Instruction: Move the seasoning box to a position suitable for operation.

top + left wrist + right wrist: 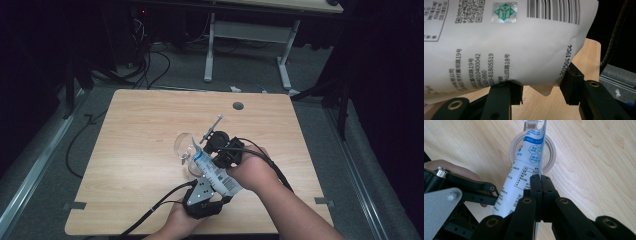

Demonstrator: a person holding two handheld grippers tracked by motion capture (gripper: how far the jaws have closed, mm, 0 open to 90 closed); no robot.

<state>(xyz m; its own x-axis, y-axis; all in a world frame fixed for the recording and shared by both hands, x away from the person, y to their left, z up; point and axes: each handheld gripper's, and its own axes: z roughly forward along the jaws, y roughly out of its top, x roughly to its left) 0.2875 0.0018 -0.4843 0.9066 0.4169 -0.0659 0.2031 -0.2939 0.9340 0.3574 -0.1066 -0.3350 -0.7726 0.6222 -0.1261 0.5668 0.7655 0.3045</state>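
- Near edge of the wooden table (130, 150): my left gripper (202, 197) cradles the lower, bulging end of a white printed pouch (216, 174); in the left gripper view its jaws stand apart either side of the pouch (506, 47), pressing its belly, so I judge it a loose hold.
- Just beyond, my right gripper (222, 150) has its jaws closed tight on the pouch's thin side seam (540, 170).
- Farther out, the pouch's top tilts over a clear glass (184, 145); in the right gripper view the glass's rim (550, 160) sits directly beneath it.
- I judge the step to be pouring or emptying the pouch into the glass.
- Next, I'd say: tip further, squeezing gently, mouth kept over the rim.
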